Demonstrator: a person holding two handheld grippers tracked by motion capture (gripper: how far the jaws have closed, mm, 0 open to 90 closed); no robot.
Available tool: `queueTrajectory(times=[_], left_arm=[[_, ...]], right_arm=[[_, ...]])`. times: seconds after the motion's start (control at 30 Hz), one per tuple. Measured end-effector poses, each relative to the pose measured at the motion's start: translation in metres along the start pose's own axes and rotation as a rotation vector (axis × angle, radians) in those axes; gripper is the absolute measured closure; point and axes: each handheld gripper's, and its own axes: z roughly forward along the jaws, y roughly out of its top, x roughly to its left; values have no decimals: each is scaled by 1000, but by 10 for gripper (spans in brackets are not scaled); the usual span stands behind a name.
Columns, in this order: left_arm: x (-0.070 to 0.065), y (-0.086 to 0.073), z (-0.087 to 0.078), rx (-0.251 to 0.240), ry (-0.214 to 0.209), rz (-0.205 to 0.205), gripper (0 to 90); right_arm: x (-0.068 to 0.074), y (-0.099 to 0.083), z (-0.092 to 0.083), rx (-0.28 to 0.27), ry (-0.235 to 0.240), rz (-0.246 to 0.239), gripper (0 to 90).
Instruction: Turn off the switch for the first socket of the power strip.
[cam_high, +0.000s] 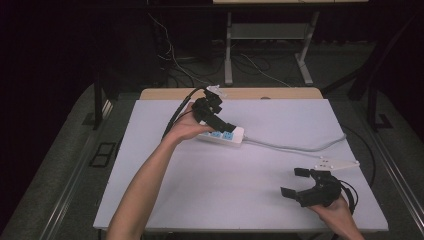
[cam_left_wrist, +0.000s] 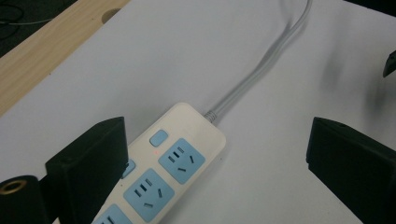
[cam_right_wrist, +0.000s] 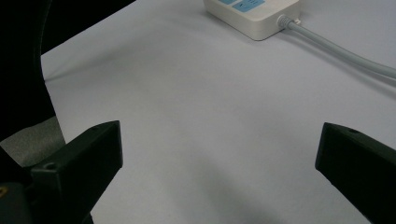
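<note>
A white power strip (cam_high: 231, 135) with blue sockets lies on the white tabletop (cam_high: 210, 185), left of the middle. Its grey cable (cam_high: 300, 147) runs off to the right. My left gripper (cam_high: 220, 120) hovers right over the strip's left part, open. In the left gripper view the strip (cam_left_wrist: 175, 163) lies between the wide-apart jaws of the left gripper (cam_left_wrist: 218, 135), nearer the left one, with a small red light beside its blue switch (cam_left_wrist: 159, 138). My right gripper (cam_high: 294, 182) stands open near the front right, holding nothing. From the right gripper (cam_right_wrist: 217, 140), the strip's cable end (cam_right_wrist: 257, 14) shows far ahead.
A wooden desk edge (cam_high: 165, 94) shows behind the white top. Beyond it stand the legs of another desk (cam_high: 228, 50) and loose cables (cam_high: 175, 60) on the floor. A black cable (cam_high: 175, 115) trails from the left gripper.
</note>
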Motion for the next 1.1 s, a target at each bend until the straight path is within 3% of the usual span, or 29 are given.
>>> queueTrajectory(times=[0.37, 0.63, 1.1], left_arm=[[21, -4, 12, -13, 1, -28, 206], [37, -10, 18, -31, 19, -80, 384], [44, -15, 41, -18, 34, -116, 624]], right_arm=[[0, 0, 0, 1, 4, 1, 4], [0, 0, 1, 5, 5, 1, 4], [0, 0, 3, 15, 11, -1, 4]])
